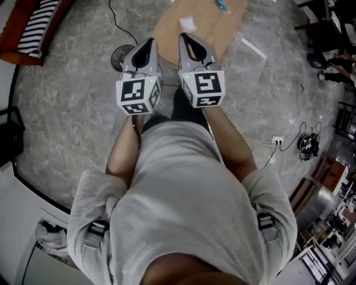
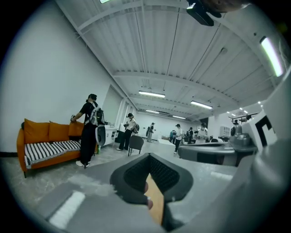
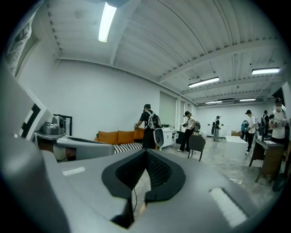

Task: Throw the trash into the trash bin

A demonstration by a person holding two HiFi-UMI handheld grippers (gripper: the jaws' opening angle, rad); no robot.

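I hold both grippers side by side at chest height, pointing level across the room. In the head view the left gripper [image 1: 149, 42] and the right gripper [image 1: 185, 38] aim toward a wooden table [image 1: 206, 28]. A small white scrap [image 1: 188, 23] and a blue item [image 1: 221, 5] lie on that table, well ahead of the jaws. The left gripper [image 2: 149, 155] has its jaws together with nothing between them. The right gripper [image 3: 145, 152] is likewise shut and empty. No trash bin is clearly recognisable in any view.
An orange sofa [image 2: 47, 143] with a striped cushion stands to the left, with a person [image 2: 88, 129] beside it. Several other people and a dark chair [image 2: 135, 144] are further off. A small round fan [image 1: 119, 55], a cable and a power strip [image 1: 277, 140] lie on the grey floor.
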